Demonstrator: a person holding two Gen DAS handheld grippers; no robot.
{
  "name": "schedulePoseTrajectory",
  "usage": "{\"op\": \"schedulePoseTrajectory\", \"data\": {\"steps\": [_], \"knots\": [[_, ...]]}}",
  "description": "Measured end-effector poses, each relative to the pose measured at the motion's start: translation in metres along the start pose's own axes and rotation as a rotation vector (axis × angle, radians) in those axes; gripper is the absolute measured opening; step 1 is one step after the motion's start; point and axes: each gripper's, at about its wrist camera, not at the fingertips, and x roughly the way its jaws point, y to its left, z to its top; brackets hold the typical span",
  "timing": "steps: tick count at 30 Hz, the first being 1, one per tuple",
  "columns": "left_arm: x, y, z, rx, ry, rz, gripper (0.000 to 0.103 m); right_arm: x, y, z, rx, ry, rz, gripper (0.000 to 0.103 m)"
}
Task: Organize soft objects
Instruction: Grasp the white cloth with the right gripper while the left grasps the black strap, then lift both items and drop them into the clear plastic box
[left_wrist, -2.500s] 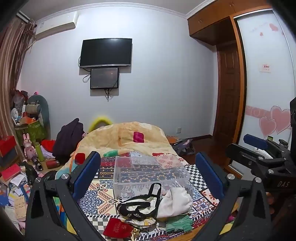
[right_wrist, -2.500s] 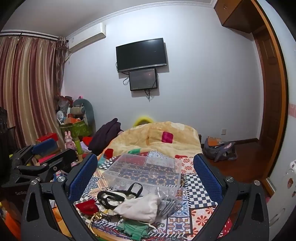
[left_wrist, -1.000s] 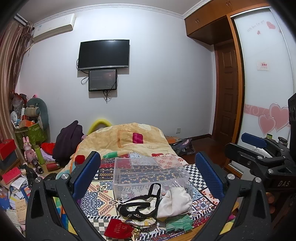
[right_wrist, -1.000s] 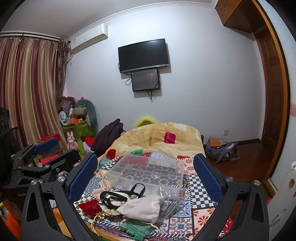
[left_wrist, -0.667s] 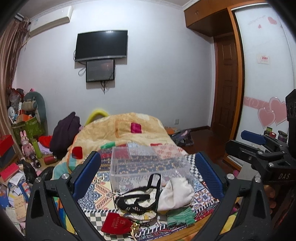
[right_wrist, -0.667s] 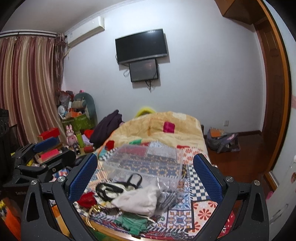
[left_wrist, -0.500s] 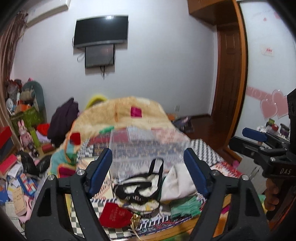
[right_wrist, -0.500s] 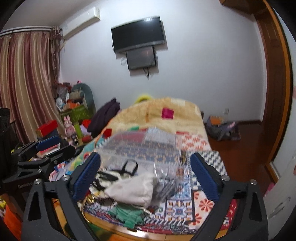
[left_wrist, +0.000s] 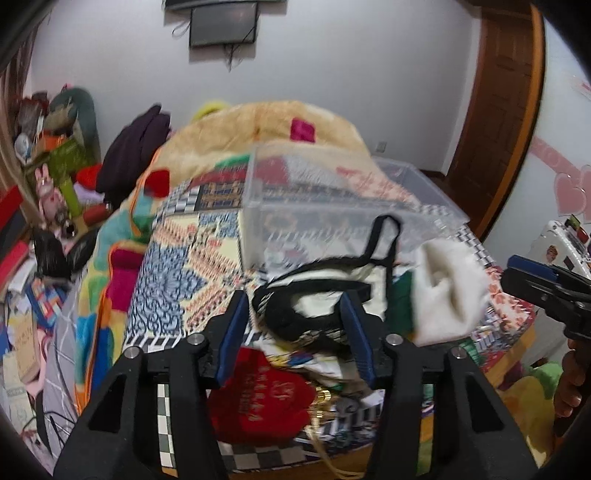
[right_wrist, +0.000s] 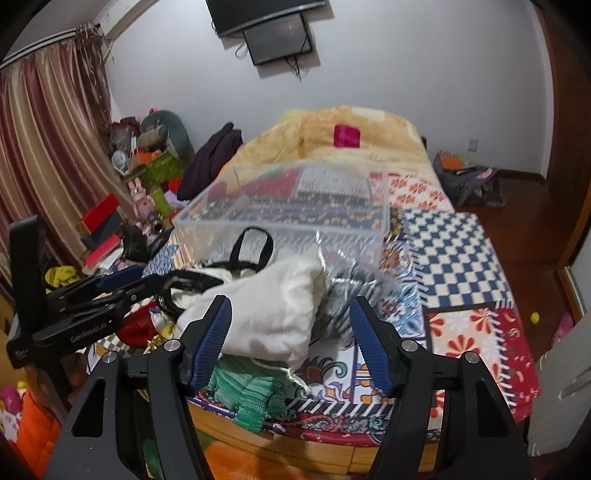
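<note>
A pile of soft things lies at the near end of a patchwork-covered bed (right_wrist: 461, 251). In the left wrist view my left gripper (left_wrist: 295, 334) is open, its jaws on either side of a black-and-white strappy bag (left_wrist: 317, 295), above a red pouch (left_wrist: 258, 402). In the right wrist view my right gripper (right_wrist: 291, 339) is open around a white cloth bag (right_wrist: 273, 306), with a grey striped item (right_wrist: 347, 295) and a green knit piece (right_wrist: 251, 398) beside it. A clear plastic bin (right_wrist: 295, 206) stands behind the pile.
A beige blanket (right_wrist: 343, 136) covers the far end of the bed. Clutter, boxes and a toy rabbit (right_wrist: 142, 199) crowd the floor at the left. A backpack (right_wrist: 469, 177) lies on the wooden floor at the right. A curtain hangs at the far left.
Both grippers have dropped and moved forward toward the pile, and their jaws have narrowed. The view has tilted down from the wall to the bed.
</note>
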Motion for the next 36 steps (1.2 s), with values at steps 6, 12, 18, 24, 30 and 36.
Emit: {"op": "schedulePoseTrajectory", "data": {"steps": [6, 12, 18, 24, 30, 36], "knots": [[0.021, 0.014, -0.008, -0.055, 0.066, -0.040, 0.038, 0.026, -0.001, -0.004, 0.013, 0.069, 0.004, 0.061], [0.029, 0.017, -0.011, -0.059, 0.075, -0.074, 0.031, 0.041, -0.001, -0.008, 0.026, 0.128, 0.043, 0.039], [0.028, 0.019, -0.008, -0.065, 0.066, -0.085, 0.013, 0.037, 0.001, -0.009, 0.027, 0.122, 0.080, 0.016], [0.004, 0.012, 0.001, -0.039, 0.004, -0.078, 0.009, 0.019, 0.007, 0.000, 0.010, 0.057, 0.076, 0.012], [-0.029, 0.000, 0.020, 0.005, -0.096, -0.084, 0.009, -0.003, 0.024, 0.016, -0.035, -0.027, 0.088, 0.011], [-0.053, -0.006, 0.043, 0.024, -0.177, -0.085, 0.008, -0.016, 0.033, 0.035, -0.068, -0.097, 0.085, 0.010]]}}
